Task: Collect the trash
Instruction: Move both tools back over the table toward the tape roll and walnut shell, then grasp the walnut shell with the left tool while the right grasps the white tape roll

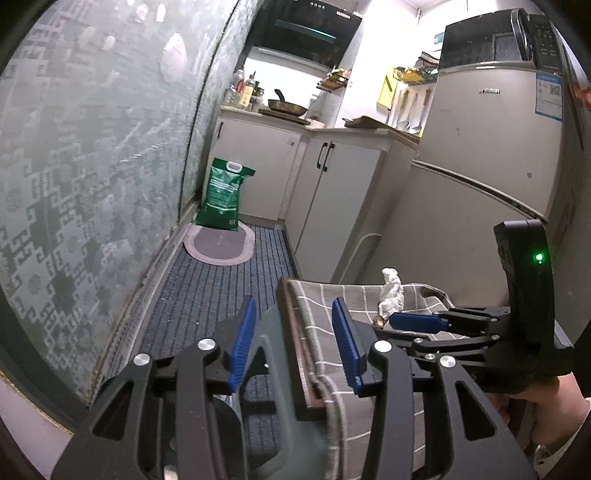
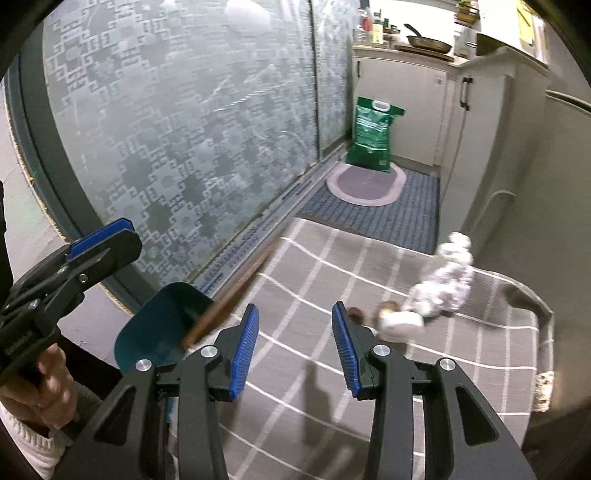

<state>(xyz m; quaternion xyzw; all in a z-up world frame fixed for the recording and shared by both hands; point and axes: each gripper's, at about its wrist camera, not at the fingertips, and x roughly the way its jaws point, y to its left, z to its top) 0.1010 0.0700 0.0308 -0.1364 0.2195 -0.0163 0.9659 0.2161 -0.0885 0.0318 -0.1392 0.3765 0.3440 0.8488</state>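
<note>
Crumpled white paper wad [image 2: 441, 284] lies on the checked tablecloth [image 2: 332, 369].

A narrow home kitchen: range hood [image 1: 303, 29] upper centre, frying pan [image 1: 286, 105] on the worktop [image 1: 266, 115], fridge [image 1: 491, 133] right.

Crumpled tissue [image 2: 441, 284] — on checked tablecloth [image 2: 332, 369]
</note>
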